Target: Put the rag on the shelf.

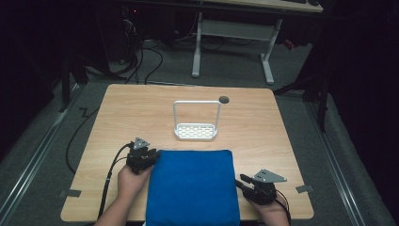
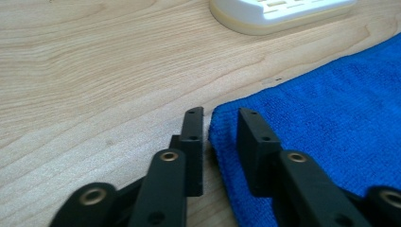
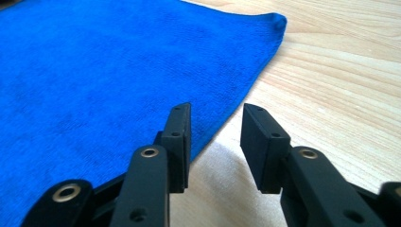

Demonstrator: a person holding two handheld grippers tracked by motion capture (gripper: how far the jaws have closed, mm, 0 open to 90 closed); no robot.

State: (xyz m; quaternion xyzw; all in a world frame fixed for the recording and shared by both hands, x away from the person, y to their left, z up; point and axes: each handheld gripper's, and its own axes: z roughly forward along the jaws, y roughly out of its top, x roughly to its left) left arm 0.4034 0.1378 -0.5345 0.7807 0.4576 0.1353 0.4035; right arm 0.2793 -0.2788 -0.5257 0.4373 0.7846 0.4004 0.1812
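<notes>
Blue cloth [image 1: 193, 186] lies flat on the wooden table [image 1: 117, 113], folded into a rough square, near edge hanging over the person's side of the table.

Left gripper [image 1: 149, 156] sits at cloth's far-left corner. In left gripper view [image 2: 220, 130] the jaws straddle that corner: one jaw on bare wood, other over the cloth, corner edge in the gap. Jaws partly open, pads not pressing on fabric, so nothing gripped.

Right gripper [image 1: 241, 181] is at cloth's right edge, about mid-way down, low to the table. In right gripper view [image 3: 215, 130] jaws stand partly open across the edge: one over cloth, other over wood. Gap visible, no pinch, holds nothing.

White rack [image 1: 196, 131] w/ tall wire handle stands on the table beyond the cloth, just apart from its far edge. Its base shows at top of left gripper view [image 2: 279, 14].

Small dark round hole [image 1: 224, 99] in tabletop behind the rack.
</notes>
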